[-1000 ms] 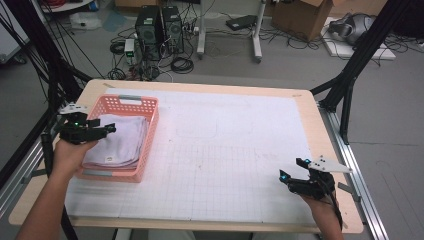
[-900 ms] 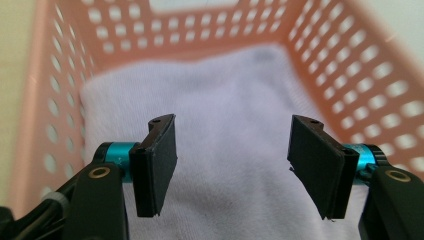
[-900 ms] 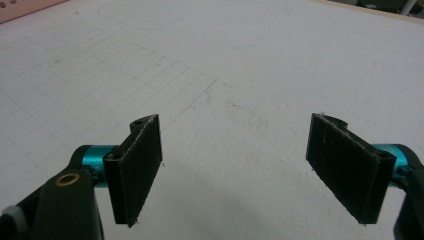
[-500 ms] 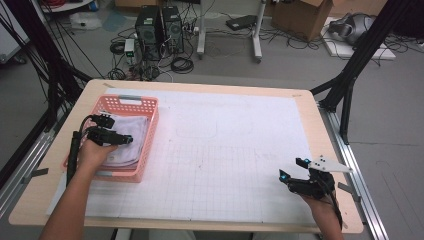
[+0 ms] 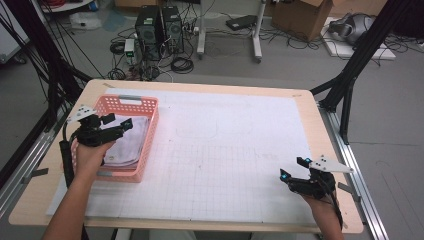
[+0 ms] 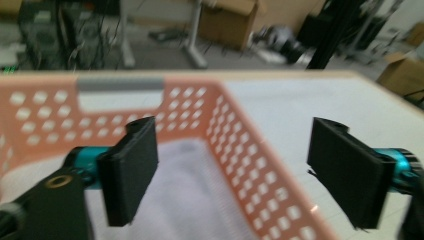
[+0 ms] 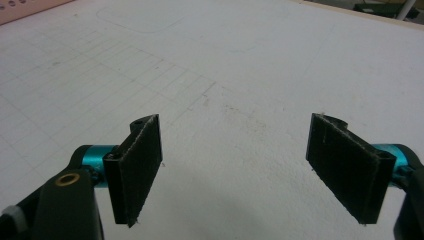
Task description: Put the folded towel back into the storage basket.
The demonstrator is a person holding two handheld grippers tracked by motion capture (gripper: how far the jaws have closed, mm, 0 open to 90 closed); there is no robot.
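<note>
A pink plastic basket [image 5: 151, 131] stands at the table's left and holds a folded white cloth [image 5: 129, 146]. My left gripper [image 5: 118, 124] hovers over the basket, pointing right; its jaws have just been opening and stand wide with nothing between them. In the left gripper view the gripper [image 6: 235, 175] looks over the cloth [image 6: 190, 200] and the basket's right wall [image 6: 245, 160], which runs between the open jaws below them. My right gripper [image 5: 292, 168] rests low over the white gridded mat [image 5: 225, 150] near the front right corner. It is open [image 7: 235, 170] and empty above the mat [image 7: 225, 75].
The mat covers most of the wooden table [image 5: 310, 107]. Black frame struts [image 5: 350, 75] rise at the right and left edges. Beyond the far edge the floor holds computer towers [image 5: 160, 25], cables and cardboard boxes [image 5: 300, 17].
My left gripper has moved right from the basket's left rim to over the cloth, then lifted a little, and its jaws have spread wider. The right gripper has stayed in place.
</note>
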